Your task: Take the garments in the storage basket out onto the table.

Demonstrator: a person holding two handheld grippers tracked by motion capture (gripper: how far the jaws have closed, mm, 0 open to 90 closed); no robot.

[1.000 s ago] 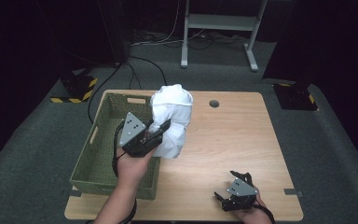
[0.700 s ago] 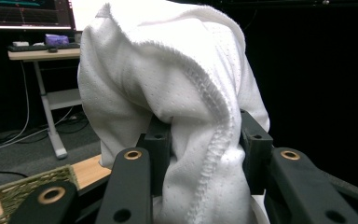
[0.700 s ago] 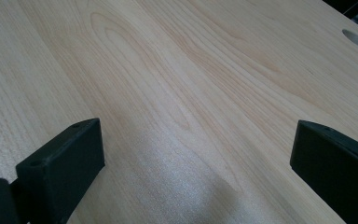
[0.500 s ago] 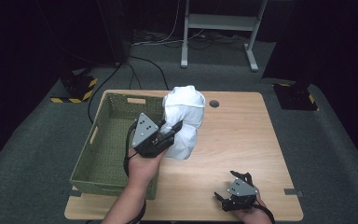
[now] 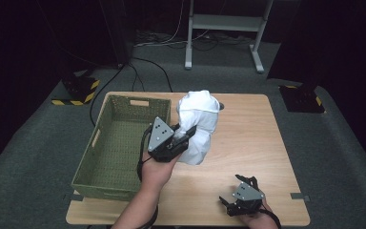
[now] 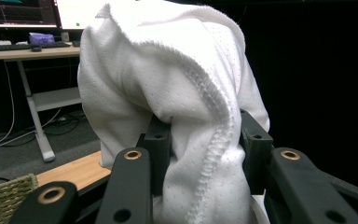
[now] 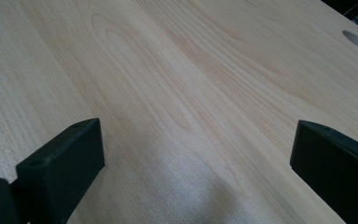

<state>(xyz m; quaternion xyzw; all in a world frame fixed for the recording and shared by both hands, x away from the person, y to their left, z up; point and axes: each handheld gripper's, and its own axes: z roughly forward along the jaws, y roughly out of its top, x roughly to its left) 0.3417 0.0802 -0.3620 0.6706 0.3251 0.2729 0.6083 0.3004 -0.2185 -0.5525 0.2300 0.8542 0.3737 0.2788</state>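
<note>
A white mesh cloth (image 5: 198, 125) hangs bunched above the middle of the wooden table (image 5: 252, 143), held up by my left gripper (image 5: 181, 139), which is shut on it. In the left gripper view the cloth (image 6: 168, 93) is pinched between the two black jaws of that gripper (image 6: 205, 144), its stitched hem running down between them. My right gripper (image 5: 233, 202) rests low near the table's front right edge, jaws wide apart. In the right gripper view that gripper (image 7: 196, 154) is open over bare wood (image 7: 191, 70), nothing between its fingers.
A green woven basket (image 5: 88, 164) stands on the left part of the table, just left of the held cloth. A round cable hole (image 7: 355, 39) sits in the tabletop at the back. Beyond the table are a white desk frame (image 5: 224, 24) and floor cables.
My left gripper has carried the white cloth to the right, away from the basket and over the middle of the table. The right gripper has not moved.
</note>
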